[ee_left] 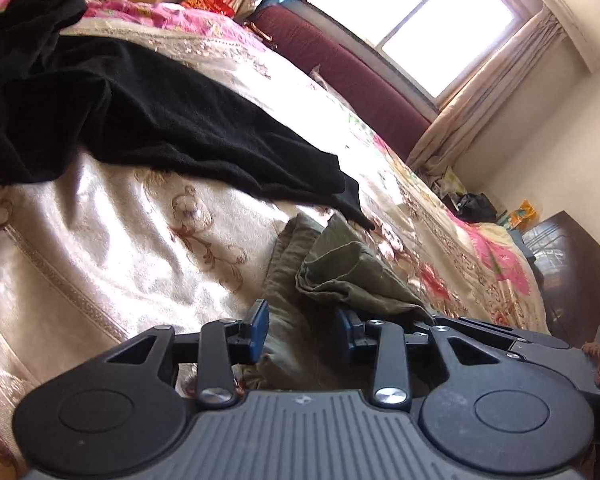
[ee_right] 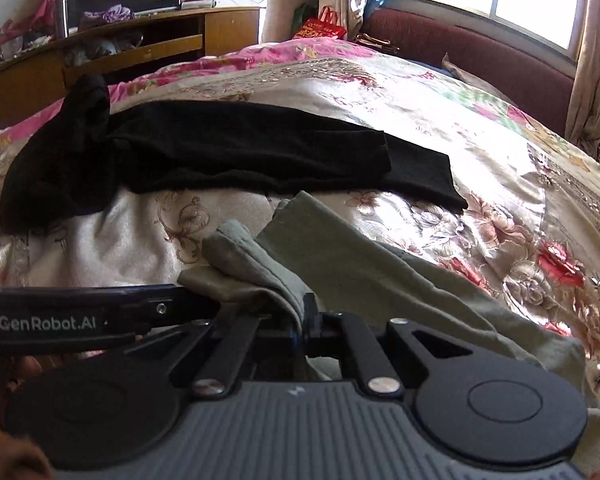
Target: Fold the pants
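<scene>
Olive-green pants (ee_left: 340, 272) lie rumpled on the flowered bedspread (ee_left: 120, 220), near its front edge. My left gripper (ee_left: 304, 324) stands partly open over them. Fabric lies between its blue pads (ee_left: 260, 320) and drapes over the right one. In the right wrist view my right gripper (ee_right: 300, 320) is shut on a folded edge of the olive pants (ee_right: 360, 264), which bunch up over its jaws and trail off to the right. The left gripper's black body (ee_right: 60, 322) reaches in from the left, close to that fold.
A black garment (ee_right: 240, 152) is spread across the bedspread (ee_right: 480, 140) behind the pants, bunched up at its left end. A maroon bench (ee_right: 480, 60) runs under the window. A wooden TV stand (ee_right: 140, 44) is at the far left, a dark cabinet (ee_left: 572, 272) beside the bed.
</scene>
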`<state>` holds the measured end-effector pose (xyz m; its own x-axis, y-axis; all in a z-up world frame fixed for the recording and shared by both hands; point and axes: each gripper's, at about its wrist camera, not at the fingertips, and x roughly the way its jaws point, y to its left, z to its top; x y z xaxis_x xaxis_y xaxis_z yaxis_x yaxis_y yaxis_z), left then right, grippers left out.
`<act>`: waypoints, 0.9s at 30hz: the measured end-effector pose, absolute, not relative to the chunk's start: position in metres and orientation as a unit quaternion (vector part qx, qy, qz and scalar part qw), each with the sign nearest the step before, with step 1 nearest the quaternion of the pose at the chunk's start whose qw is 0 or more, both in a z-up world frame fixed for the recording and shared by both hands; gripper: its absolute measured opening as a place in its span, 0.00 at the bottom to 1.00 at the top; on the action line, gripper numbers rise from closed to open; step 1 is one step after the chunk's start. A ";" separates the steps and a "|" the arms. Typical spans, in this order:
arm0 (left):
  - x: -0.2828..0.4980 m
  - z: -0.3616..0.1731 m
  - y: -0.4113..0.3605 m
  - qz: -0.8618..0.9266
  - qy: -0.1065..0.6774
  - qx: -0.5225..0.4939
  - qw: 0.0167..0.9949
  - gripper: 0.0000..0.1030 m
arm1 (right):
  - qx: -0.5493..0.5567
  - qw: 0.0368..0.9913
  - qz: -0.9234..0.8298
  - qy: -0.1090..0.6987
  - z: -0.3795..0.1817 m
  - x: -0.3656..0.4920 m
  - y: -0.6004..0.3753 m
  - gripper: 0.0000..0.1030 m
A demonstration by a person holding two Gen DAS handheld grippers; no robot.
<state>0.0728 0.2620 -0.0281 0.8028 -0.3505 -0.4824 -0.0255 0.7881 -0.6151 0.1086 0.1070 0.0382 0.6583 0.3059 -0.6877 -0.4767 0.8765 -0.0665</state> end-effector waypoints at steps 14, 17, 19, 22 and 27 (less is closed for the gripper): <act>0.087 0.001 0.237 -0.082 0.278 -0.220 0.931 0.51 | -0.088 0.905 0.217 0.355 0.016 0.100 0.099 0.14; 0.096 0.014 0.202 -0.124 0.270 -0.163 0.941 0.51 | -0.063 0.909 0.214 0.351 0.022 0.093 0.083 0.29; 0.105 0.017 0.186 -0.145 0.279 -0.149 0.938 0.51 | -0.044 0.916 0.205 0.342 0.023 0.083 0.067 0.29; 0.116 0.012 0.162 -0.167 0.305 -0.119 0.930 0.51 | -0.028 0.922 0.190 0.335 0.030 0.061 0.038 0.29; 0.129 -0.022 0.140 -0.149 0.384 -0.072 0.908 0.51 | -0.010 0.917 0.198 0.347 0.031 0.005 -0.021 0.29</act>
<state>0.1289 0.1399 -0.0222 0.6610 -0.3257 -0.6760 0.2151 0.9453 -0.2451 0.0053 -0.0211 0.0310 0.6808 0.3567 -0.6397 -0.3706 0.9211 0.1191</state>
